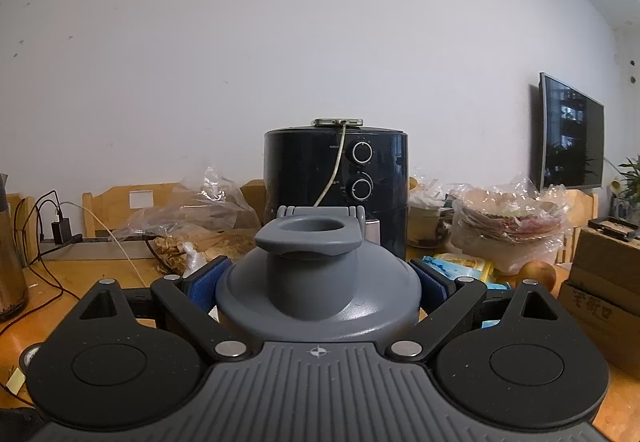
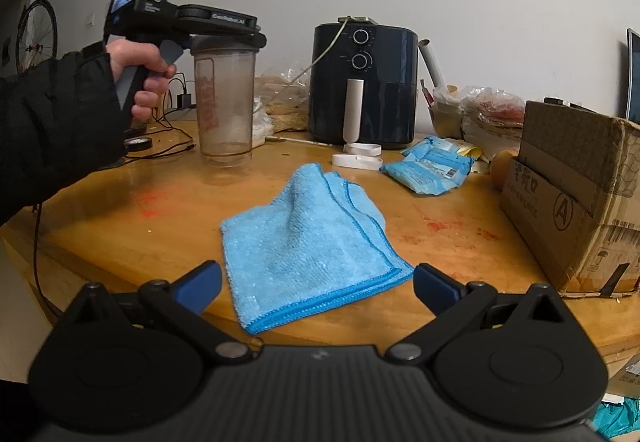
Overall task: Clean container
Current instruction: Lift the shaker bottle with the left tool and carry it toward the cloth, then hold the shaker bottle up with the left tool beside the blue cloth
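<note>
On the wooden table (image 2: 132, 218), at its left rear, a clear shaker bottle (image 2: 225, 106) stands upright with its base on the surface; red lettering runs down its side and a grey lid (image 1: 318, 282) with a raised spout caps it. Left gripper (image 1: 318, 284): its blue-padded fingers (image 1: 204, 284) press against both sides of the lid, so the jaws are clamped on the bottle at lid level. From the right wrist view, a hand (image 2: 138, 70) in a dark sleeve (image 2: 52, 122) grasps the pistol handle of this left gripper, whose body lies level over the bottle top. Right gripper (image 2: 318, 280): jaws spread wide and holding nothing, fingertips at the near table edge, one on either side of the near hem of a light blue microfibre cloth (image 2: 308, 246). The cloth lies crumpled and partly folded at the table centre, well apart from the bottle. Behind it a dark air fryer (image 2: 364, 82) with two dials and a white handle stands against the wall, a phone (image 1: 338, 121) with a cable lying on its top. Right of the cloth are blue snack packets (image 2: 430, 166) and a worn cardboard box (image 2: 572, 202); a wall-mounted television (image 1: 570, 132) hangs at far right in the left wrist view.
</note>
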A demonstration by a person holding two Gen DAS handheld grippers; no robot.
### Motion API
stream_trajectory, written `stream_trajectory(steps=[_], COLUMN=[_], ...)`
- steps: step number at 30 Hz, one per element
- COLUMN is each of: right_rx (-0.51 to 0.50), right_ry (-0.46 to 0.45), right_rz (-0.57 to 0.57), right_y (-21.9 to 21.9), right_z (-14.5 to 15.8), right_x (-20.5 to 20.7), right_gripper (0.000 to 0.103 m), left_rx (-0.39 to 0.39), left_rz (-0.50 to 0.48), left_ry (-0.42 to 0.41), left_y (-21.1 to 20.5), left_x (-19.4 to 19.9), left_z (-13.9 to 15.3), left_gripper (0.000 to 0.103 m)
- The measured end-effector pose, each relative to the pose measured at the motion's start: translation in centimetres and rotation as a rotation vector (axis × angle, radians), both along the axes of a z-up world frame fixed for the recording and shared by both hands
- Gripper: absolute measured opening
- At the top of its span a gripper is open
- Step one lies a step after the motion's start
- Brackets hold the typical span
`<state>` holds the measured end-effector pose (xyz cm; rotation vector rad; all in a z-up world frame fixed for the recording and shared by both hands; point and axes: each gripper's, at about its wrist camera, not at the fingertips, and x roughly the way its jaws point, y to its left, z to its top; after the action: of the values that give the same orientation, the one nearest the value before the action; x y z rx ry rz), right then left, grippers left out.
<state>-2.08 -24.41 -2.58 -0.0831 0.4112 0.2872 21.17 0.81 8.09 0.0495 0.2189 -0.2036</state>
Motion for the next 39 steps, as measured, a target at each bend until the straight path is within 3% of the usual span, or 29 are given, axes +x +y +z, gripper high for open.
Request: stream_trajectory(steps=[39], right_rx=[0.007], right_ry=[0.020], right_rz=[0.014], right_y=[0.4], right_z=[-0.5], right_x=[0.6], right_gripper=[0.103], left_rx=[0.008], left_rz=[-0.063], left_ry=[0.007], left_y=[0.4], left_x=[-6.6], left_z=[-1.1], left_gripper=[0.095])
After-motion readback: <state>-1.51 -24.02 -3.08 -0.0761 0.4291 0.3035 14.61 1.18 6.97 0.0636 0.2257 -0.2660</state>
